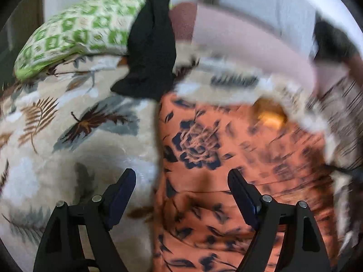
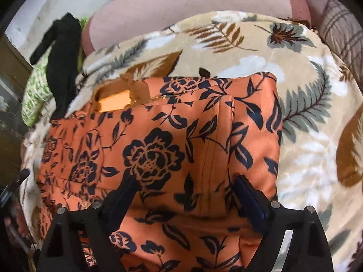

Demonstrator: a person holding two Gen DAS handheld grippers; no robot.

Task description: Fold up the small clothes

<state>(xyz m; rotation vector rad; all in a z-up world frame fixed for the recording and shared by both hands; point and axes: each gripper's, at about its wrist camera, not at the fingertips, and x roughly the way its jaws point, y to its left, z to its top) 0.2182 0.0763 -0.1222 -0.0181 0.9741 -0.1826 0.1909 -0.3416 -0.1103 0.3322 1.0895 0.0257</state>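
The left gripper (image 1: 181, 176) has its jaws spread wide with nothing between them; it hangs over the left edge of the orange floral garment (image 1: 226, 181), one finger above the leaf-print blanket (image 1: 56, 136) and the other above the orange cloth. The right gripper (image 2: 186, 183) is likewise spread wide and holds nothing, both fingers above the middle of the orange floral garment (image 2: 158, 140), near a lengthwise seam or crease. The garment lies flat on the leaf-print blanket (image 2: 306, 113), its dark blue roses and leaves facing up, with a plain orange lining (image 2: 115, 100) showing at an opening along its far edge. Beyond the garment a black piece of clothing (image 1: 149, 52) is draped over a green-and-white patterned pillow (image 1: 74, 36), and a pink cushion (image 2: 181, 6) lies behind the blanket. A plaid fabric (image 2: 342, 27) shows at the far right of the right wrist view. The right half of the left wrist view is blurred.
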